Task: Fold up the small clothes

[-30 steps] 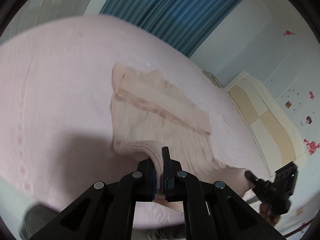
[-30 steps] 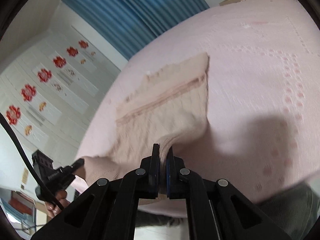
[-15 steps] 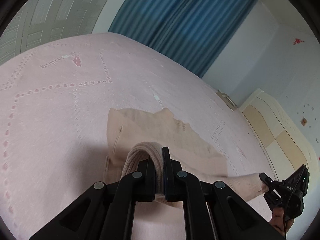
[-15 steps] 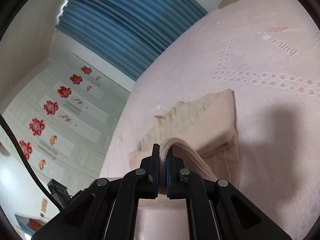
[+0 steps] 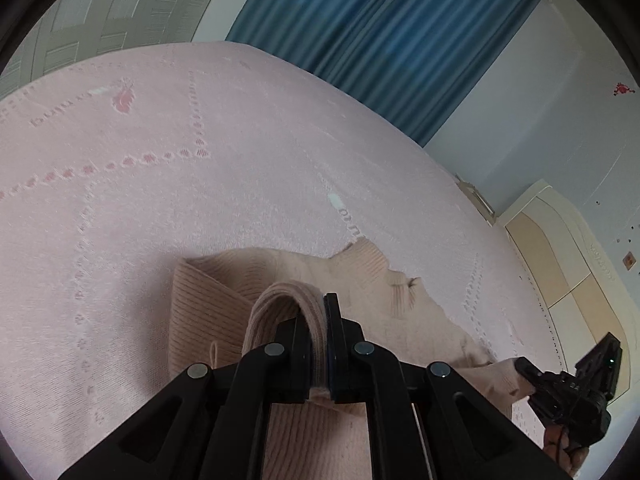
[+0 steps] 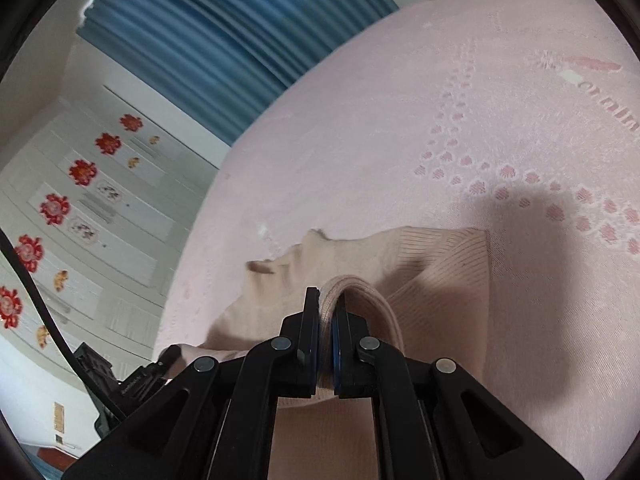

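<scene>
Both tools clamped on beige knit garment (image 5: 280, 304): left tool (image 5: 318, 332) & right tool (image 6: 326, 332) each pinch its ribbed hem.

Pink patterned bedspread (image 5: 248, 132), blue pleated curtain (image 5: 384, 36), wardrobe doors with red flower decals (image 6: 80, 200)

I'm working in a home bedroom: a bed with a pink patterned bedspread (image 5: 240, 184) fills my view, blue curtains (image 5: 392, 40) hang at the far wall, a cream headboard (image 5: 560, 264) stands right, and flower-decorated wardrobe doors (image 6: 80, 200) line the left.
</scene>
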A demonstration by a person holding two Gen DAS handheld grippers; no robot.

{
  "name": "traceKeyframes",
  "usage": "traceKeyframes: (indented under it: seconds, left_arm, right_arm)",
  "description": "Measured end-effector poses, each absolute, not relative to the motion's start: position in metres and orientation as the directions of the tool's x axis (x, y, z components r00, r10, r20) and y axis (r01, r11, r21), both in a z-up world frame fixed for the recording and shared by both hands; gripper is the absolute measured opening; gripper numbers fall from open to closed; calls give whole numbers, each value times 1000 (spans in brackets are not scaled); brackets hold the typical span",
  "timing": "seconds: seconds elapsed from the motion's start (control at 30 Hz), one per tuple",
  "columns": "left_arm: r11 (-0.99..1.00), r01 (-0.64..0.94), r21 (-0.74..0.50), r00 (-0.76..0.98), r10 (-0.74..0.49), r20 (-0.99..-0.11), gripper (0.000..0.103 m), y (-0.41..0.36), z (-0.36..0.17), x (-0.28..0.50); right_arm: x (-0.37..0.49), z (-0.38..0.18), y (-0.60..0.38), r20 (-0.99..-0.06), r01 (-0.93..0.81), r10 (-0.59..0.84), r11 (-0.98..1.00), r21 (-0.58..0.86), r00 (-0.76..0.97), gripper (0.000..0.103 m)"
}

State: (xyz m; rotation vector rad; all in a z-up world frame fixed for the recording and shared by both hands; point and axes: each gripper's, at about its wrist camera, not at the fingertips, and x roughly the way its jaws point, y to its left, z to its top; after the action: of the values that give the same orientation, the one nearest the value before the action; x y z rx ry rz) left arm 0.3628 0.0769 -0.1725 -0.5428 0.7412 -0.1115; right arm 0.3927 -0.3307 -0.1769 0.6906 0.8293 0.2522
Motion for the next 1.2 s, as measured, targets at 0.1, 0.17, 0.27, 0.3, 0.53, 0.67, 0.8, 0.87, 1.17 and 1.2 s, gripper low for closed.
traceKeyframes:
  seconds: [0.1, 0.17, 0.27, 0.3, 0.53, 0.67, 0.8, 0.87, 1.17, 1.2]
  left_arm:
    - [860, -90, -502, 727, -288, -623, 35, 80, -181, 365]
    - [851, -93, -517, 729, -296, -617, 51, 85, -183, 364]
    - [847, -88, -524, 743, -294, -601, 63, 91, -183, 361]
    - [852, -86, -517, 741, -292, -604, 63, 91, -184, 361]
    - [880, -113, -462, 722, -246, -646, 63, 89, -192, 363]
    - [910, -121, -396, 721, -194, -666, 61, 83, -193, 365]
    - [934, -132, -333, 727, -137, -673, 42, 75, -194, 365]
    - [944, -139, -299, 723, -109, -682, 30, 71, -195, 366]
    - [949, -139, -282, 752, -84, -654, 6, 73, -190, 367]
    - [949, -140, -282, 752, -83, -653, 6, 73, -190, 366]
  right_arm:
    - [393, -190, -332, -596, 62, 468, 750, 658, 653, 14]
    - [389, -192, -334, -563, 16, 515, 728, 685, 646, 31]
    - [381, -187, -331, -559, -33, 481, 777, 629, 675, 37]
    - [379, -187, -327, -573, -45, 460, 804, 593, 678, 37]
    - [374, -199, -311, -647, -61, 403, 874, 483, 647, 37]
    - [368, -199, -310, -677, -56, 318, 924, 379, 664, 37]
    - [372, -206, -308, -708, -15, 223, 958, 288, 670, 37]
    - [374, -210, -308, -720, -4, 218, 958, 287, 659, 30]
    - [383, -209, -293, -707, -42, 205, 970, 241, 677, 7]
    - [383, -209, -293, -702, -40, 209, 967, 250, 681, 7]
